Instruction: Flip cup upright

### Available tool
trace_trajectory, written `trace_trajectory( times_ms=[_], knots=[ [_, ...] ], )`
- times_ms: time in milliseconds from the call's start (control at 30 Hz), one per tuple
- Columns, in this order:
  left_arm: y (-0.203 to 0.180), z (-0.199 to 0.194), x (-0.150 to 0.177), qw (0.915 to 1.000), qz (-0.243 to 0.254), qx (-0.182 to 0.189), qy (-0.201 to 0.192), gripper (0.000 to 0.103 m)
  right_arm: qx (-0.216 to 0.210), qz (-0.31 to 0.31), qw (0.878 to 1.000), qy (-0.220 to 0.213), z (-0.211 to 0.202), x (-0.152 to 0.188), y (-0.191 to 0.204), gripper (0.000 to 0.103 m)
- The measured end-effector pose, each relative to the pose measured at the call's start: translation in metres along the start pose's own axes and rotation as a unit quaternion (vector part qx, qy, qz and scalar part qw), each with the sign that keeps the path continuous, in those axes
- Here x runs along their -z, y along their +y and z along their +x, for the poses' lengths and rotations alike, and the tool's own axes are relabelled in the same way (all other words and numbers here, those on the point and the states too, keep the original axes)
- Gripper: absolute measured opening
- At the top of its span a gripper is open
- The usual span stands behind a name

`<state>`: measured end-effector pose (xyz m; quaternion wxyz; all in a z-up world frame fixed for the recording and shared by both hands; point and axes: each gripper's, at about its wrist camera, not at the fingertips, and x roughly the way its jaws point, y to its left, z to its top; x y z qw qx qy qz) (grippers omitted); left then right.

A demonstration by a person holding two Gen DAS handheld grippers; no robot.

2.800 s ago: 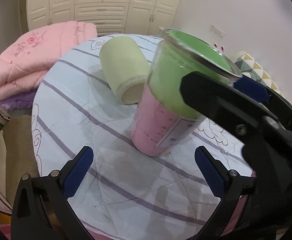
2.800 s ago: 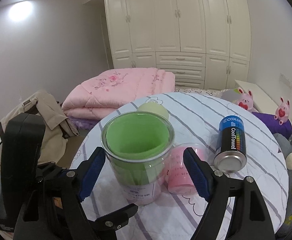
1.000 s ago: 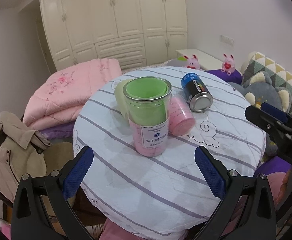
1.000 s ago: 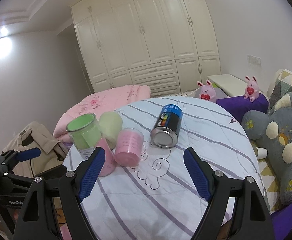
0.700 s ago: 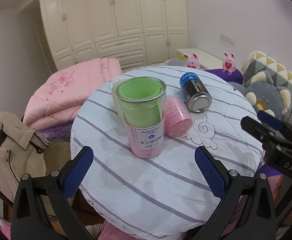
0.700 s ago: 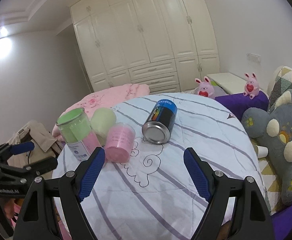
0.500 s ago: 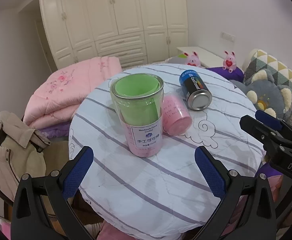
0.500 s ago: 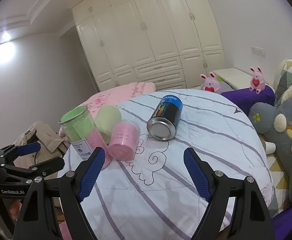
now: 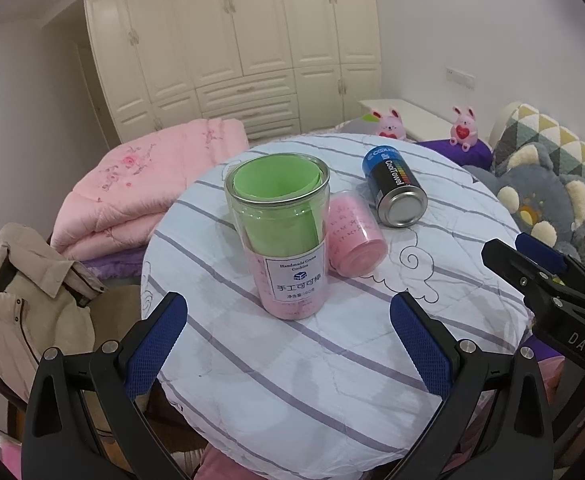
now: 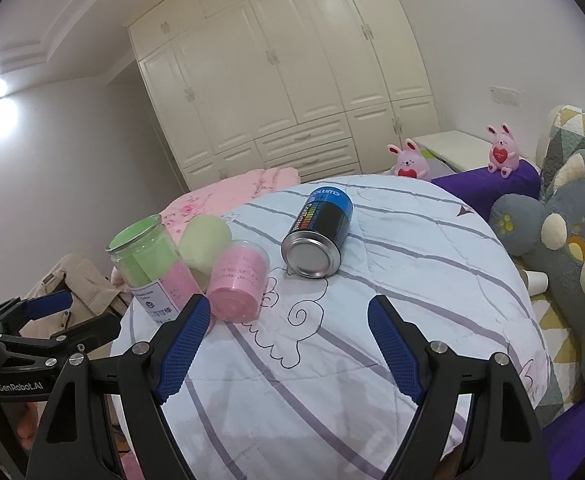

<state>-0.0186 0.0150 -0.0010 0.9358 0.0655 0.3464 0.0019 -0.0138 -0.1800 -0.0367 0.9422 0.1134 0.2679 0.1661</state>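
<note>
You are holding both grippers wide open, gripping nothing. L gripper (image 9: 288, 332) hovering over near table (image 9: 332, 380) edge; clear cup (image 9: 278, 236) standing upright just ahead, apart from fingers. R gripper (image 10: 288, 340) hanging near lying pink cup (image 10: 238, 282); clear cup sitting to its left.

The clear cup (image 9: 278, 236) has a white label with "Handmade Cocoa Cookies". The blue can (image 9: 394, 186) shows "CoolTowel". The right gripper (image 9: 548, 276) carries "DAS", the left gripper (image 10: 32, 320) "GenRobot.AI".
</note>
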Motion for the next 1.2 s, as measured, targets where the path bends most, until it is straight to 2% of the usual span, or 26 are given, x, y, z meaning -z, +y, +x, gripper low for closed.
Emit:
trace_trajectory(
  times_ms=[867, 1200],
  knots=[
    [0.001, 0.001, 0.002, 1.0000, 0.007, 0.003, 0.003, 0.103, 0.011, -0.014, 1.000, 0.017, 0.007, 0.004, 0.006, 0.082],
    [0.014, 0.008, 0.005, 0.9999, 0.000, 0.000, 0.015, 0.103, 0.009, -0.016, 1.000, 0.022, 0.012, 0.004, 0.008, 0.082]
  ],
)
